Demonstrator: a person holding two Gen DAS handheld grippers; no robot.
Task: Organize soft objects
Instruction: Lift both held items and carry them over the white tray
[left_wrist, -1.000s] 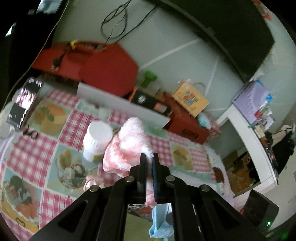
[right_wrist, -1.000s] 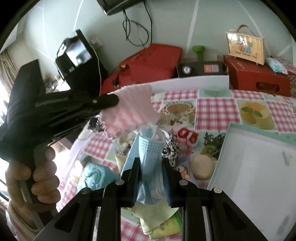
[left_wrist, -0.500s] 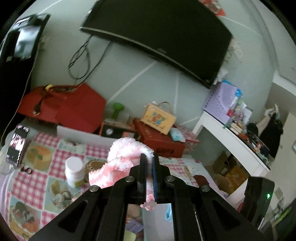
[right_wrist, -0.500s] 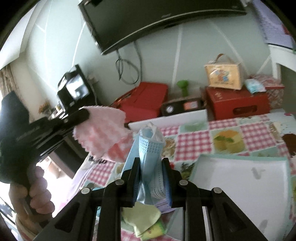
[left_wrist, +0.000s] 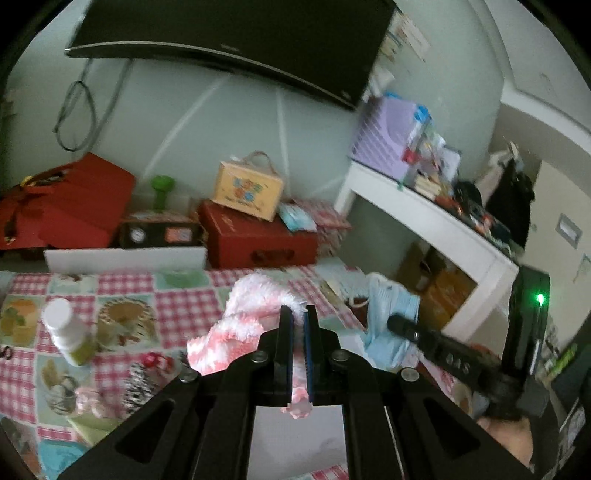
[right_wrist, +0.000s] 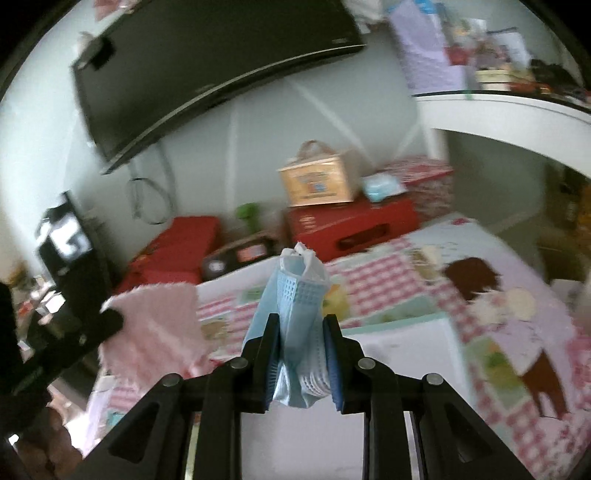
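Above the near edge of the checked tablecloth (left_wrist: 122, 284), the left gripper (left_wrist: 298, 314) pinches a fluffy pink cloth (left_wrist: 243, 317) while the right gripper (right_wrist: 301, 325), beside it, clamps a bunched blue mask (right_wrist: 295, 295).

A dark television (left_wrist: 229, 33) is mounted on a pale green wall (left_wrist: 207, 122). A white shelf (left_wrist: 436, 221) is fixed at the right.

Both wrist views look slightly downward over the checked table (left_wrist: 125, 288) toward the wall-mounted television (right_wrist: 207, 70).
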